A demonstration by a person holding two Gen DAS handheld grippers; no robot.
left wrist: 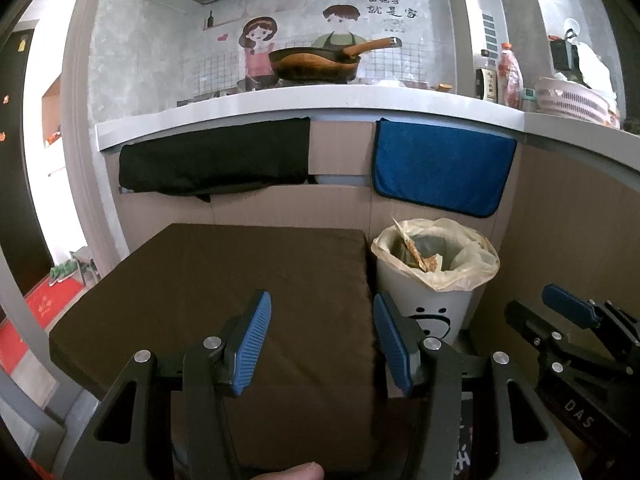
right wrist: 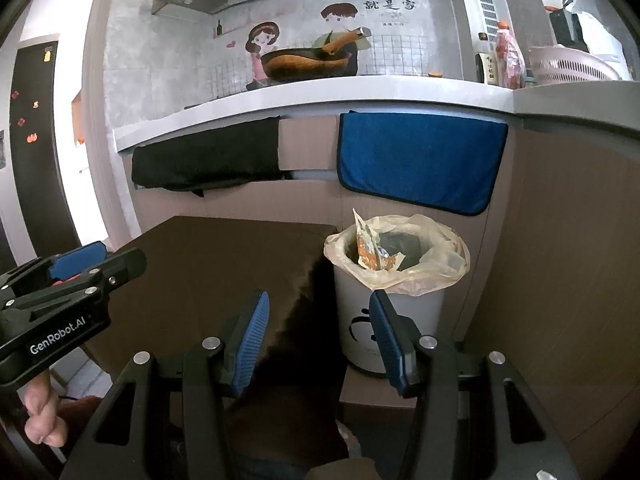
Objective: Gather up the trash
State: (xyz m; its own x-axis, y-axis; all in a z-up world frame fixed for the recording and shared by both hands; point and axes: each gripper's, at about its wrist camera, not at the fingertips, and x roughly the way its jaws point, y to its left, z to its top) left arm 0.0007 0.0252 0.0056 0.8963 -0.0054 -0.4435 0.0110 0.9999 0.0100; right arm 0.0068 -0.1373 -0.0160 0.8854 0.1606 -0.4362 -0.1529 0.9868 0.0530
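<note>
A white trash bin (left wrist: 434, 312) (right wrist: 356, 320) with a drawn face and a pale plastic liner stands on the floor beside a brown cushioned table (left wrist: 224, 280) (right wrist: 224, 256). Crumpled orange wrappers (left wrist: 420, 258) (right wrist: 372, 254) stick out of the bin. My left gripper (left wrist: 320, 344) hovers open over the table's near right part, nothing between its blue pads. My right gripper (right wrist: 318, 340) is open and empty too, held in front of the bin and the table's right edge. Each gripper shows at the side of the other's view (left wrist: 576, 320) (right wrist: 76, 268).
A kitchen counter (left wrist: 320, 104) runs behind, carrying a wok (left wrist: 316, 62), bottles (left wrist: 508, 76) and a pink basket (left wrist: 572, 100). A black cloth (left wrist: 216, 156) and a blue towel (left wrist: 440, 168) hang from its edge. A red mat (left wrist: 44, 308) lies on the floor at left. A hand (right wrist: 40, 412) holds the left gripper.
</note>
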